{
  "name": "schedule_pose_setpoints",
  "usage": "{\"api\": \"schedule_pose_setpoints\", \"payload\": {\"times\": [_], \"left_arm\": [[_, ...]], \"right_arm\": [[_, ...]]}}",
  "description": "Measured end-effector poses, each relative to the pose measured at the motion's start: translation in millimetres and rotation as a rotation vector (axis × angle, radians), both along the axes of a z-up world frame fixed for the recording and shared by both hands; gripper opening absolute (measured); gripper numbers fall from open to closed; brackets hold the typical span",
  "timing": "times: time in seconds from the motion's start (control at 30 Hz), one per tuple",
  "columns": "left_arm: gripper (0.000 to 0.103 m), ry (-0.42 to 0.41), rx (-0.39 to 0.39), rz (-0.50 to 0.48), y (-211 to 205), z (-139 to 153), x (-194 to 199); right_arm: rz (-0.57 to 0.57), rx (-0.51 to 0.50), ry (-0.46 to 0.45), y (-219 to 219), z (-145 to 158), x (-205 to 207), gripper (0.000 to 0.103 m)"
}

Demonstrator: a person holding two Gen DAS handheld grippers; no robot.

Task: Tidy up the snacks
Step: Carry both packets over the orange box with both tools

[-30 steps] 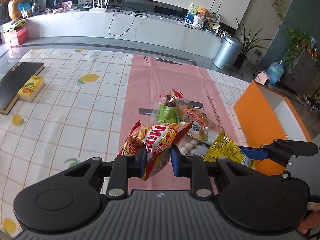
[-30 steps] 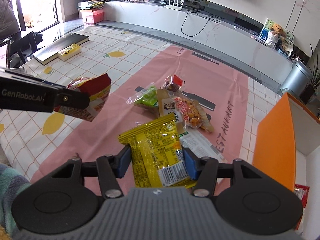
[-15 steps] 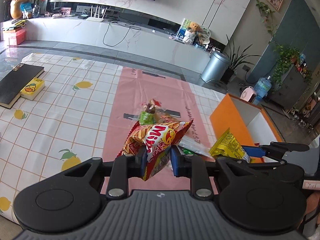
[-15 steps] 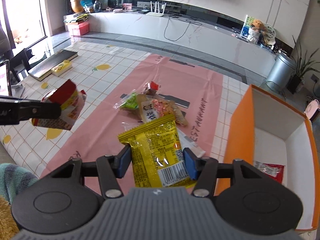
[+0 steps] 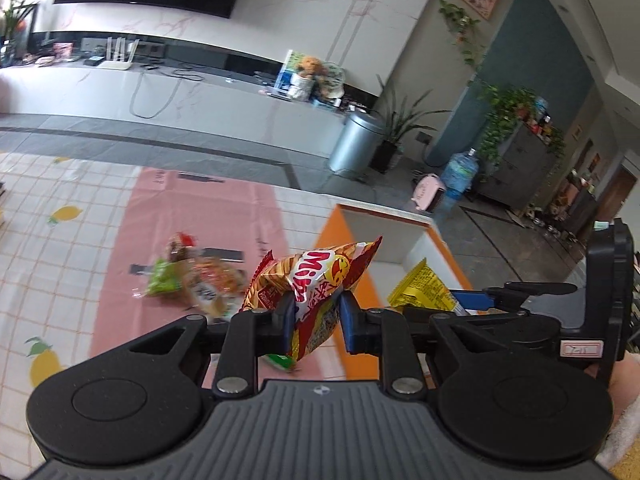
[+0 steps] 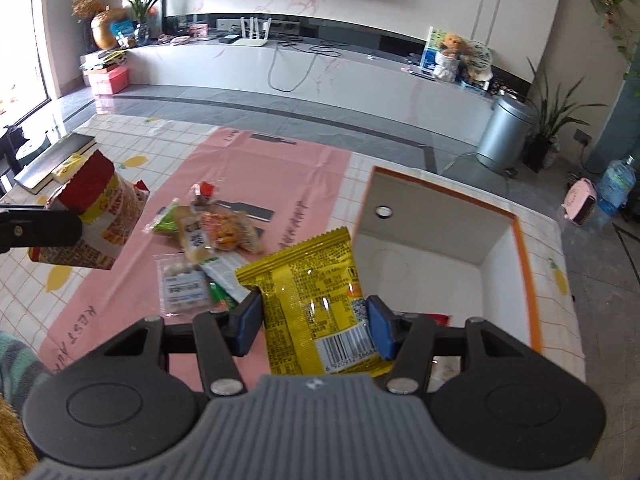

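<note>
My left gripper (image 5: 314, 316) is shut on a red and yellow snack bag (image 5: 316, 280) and holds it in the air near the left wall of the orange box (image 5: 340, 248). My right gripper (image 6: 312, 322) is shut on a yellow snack packet (image 6: 316, 292) above the near left corner of the same box (image 6: 524, 276), which is white inside. A red packet (image 6: 436, 318) lies in the box. The yellow packet also shows in the left wrist view (image 5: 424, 288), and the red bag in the right wrist view (image 6: 96, 220).
A pile of several snack packets (image 6: 208, 236) lies on the pink runner (image 6: 280, 168) over the lemon-print tablecloth (image 6: 128, 136). A dark book (image 6: 52, 160) lies at the table's far left. A grey bin (image 6: 504, 136) stands on the floor beyond.
Both grippers have moved right towards the orange box with their packets. The right gripper now hangs over the box's near corner, and the left is beside its wall.
</note>
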State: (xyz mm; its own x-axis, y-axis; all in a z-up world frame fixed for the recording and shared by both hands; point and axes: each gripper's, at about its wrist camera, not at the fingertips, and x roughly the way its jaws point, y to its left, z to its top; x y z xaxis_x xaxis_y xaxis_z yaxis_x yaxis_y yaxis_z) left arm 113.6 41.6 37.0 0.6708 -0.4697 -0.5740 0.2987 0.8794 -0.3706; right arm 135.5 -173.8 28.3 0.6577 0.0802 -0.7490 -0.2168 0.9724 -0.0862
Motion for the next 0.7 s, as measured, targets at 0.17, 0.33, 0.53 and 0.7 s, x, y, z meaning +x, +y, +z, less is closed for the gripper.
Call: {"api": "schedule_pose_setpoints", "payload": {"times": [0.17,0.33,0.53,0.7], "left_arm": [[0.025,-0.008,0.000,-0.082,-44.8,1.6,9.9],[0.024,0.008,0.015,-0.141,-84.0,-5.7,26.6],[0.024,0.028,0.068,-0.221,-122.6,-13.8,54.5],[0.024,0.038,0.171,-0.304,-159.5,-25.9,69.2]], "right_arm": [[-0.054,0.031,0.009,-44.0,-0.7,-1.1,0.054],[-0.078,0.088,0.032,-80.9,-7.5,3.5,0.054],[-0.077,0.118,0.060,-119.2,-15.0,18.0,0.054],[-0.059,0.143,0.108,-144.3,-31.9,41.0,0.054]]}}
